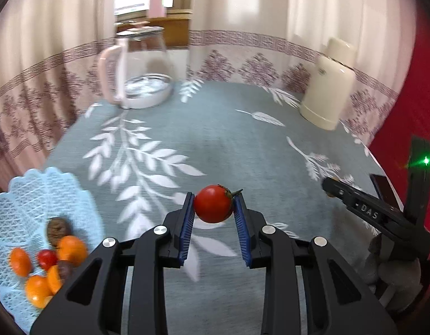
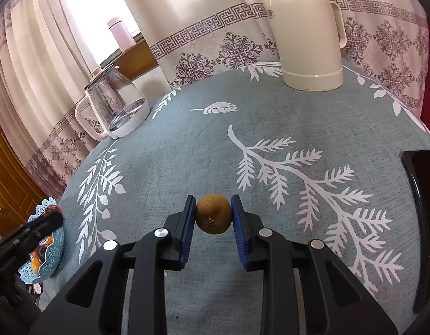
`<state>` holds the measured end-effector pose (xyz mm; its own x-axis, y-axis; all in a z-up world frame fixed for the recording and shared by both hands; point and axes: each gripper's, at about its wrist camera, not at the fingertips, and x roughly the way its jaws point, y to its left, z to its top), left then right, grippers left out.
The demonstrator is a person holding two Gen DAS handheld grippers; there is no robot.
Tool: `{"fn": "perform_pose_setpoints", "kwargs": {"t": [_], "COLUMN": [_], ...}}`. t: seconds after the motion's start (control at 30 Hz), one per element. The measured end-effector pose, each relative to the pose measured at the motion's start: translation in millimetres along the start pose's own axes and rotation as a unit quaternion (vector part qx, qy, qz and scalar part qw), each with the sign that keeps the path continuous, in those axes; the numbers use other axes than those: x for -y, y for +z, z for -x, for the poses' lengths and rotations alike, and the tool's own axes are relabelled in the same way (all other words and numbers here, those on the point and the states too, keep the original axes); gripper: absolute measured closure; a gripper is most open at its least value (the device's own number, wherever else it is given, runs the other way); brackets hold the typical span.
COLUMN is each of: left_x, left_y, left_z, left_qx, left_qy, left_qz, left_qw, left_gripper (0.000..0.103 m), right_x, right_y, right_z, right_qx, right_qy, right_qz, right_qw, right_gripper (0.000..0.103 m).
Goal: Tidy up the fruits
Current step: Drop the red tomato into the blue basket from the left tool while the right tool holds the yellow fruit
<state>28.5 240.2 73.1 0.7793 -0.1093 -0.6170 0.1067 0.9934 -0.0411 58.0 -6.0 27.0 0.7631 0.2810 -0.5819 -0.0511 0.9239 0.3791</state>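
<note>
The left gripper is clamped on a red tomato, held above the grey-blue tablecloth with white leaves. To its left stands a light blue basket — inside lie oranges, a small tomato and brown fruits. The right gripper is clamped on a round brown fruit, also above the cloth. Far behind stand a glass kettle and a cream thermos, well apart.

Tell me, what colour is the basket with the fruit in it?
Light blue, with a lacy cut-out pattern. The basket shows best in the left wrist view.
</note>
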Motion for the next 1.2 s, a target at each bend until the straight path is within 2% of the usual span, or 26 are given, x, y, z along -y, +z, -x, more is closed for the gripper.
{"fn": "perform_pose_setpoints", "kwargs": {"t": [0.33, 0.67, 0.9, 1.2], "left_x": [-64, -122, -149, -165], "left_y": [-4, -18, -33, -59], "left_z": [28, 50, 58, 57], "left_qx": [0.018, 0.018, 0.005, -0.025], "left_qy": [0.066, 0.134, 0.164, 0.183], "left_qz": [0.049, 0.084, 0.101, 0.110], "left_qw": [0.9965, 0.9873, 0.9812, 0.9766], "left_gripper": [0.074, 0.074, 0.074, 0.072], "right_x": [-2, -2, -2, -1], "right_y": [-2, -2, -2, -2], "right_z": [-1, -2, -2, -2], "right_qx": [-0.001, -0.002, -0.002, -0.001], "right_qy": [-0.002, -0.003, -0.003, -0.003], "right_qz": [0.005, 0.005, 0.005, 0.005], "right_qw": [1.000, 1.000, 1.000, 1.000], "right_gripper": [0.077, 0.077, 0.077, 0.077]}}
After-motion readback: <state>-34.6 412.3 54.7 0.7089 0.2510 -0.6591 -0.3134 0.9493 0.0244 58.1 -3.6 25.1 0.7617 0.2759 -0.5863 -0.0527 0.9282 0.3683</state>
